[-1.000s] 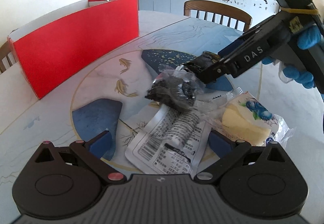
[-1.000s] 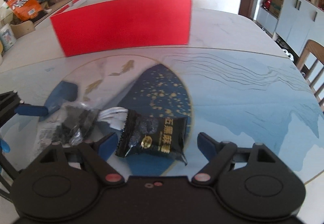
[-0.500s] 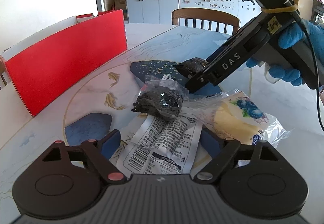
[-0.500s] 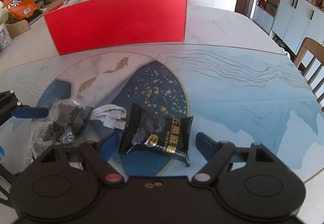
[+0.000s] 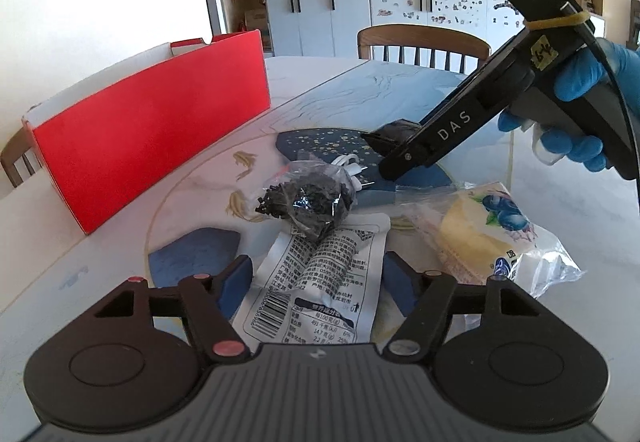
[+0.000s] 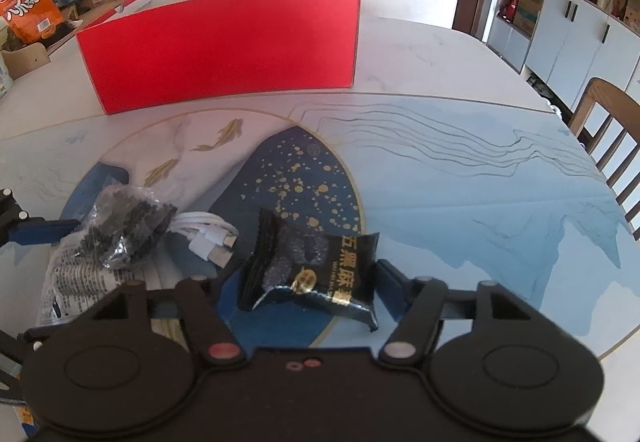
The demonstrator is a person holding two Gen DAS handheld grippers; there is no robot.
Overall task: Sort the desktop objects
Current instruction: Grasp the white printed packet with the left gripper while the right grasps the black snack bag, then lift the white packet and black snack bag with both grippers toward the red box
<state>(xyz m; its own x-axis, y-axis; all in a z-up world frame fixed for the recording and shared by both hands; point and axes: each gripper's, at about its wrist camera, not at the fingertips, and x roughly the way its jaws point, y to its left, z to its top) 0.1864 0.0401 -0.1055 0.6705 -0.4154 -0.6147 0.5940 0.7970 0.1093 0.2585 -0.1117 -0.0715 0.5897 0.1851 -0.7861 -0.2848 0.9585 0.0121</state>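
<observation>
My right gripper (image 6: 306,288) is shut on a black snack packet with gold lettering (image 6: 316,268) and holds it above the table; it also shows in the left wrist view (image 5: 394,134). My left gripper (image 5: 316,280) is shut on a white printed pouch (image 5: 324,282) and lifts it. A clear bag of black bits (image 5: 310,198) rests on the pouch's far end, also seen in the right wrist view (image 6: 124,228). A coiled white cable (image 6: 208,236) lies beside it. An open red box (image 6: 224,46) stands at the back of the table.
A clear-wrapped yellow cake with a blueberry print (image 5: 486,234) lies right of the pouch. Wooden chairs (image 5: 424,44) stand at the table's far edge. An orange snack bag (image 6: 30,12) sits on a side counter beyond the box.
Both grippers have risen from the table. The right one lifted the black packet off the surface; the left one raised the white pouch with the bag of black bits on it.
</observation>
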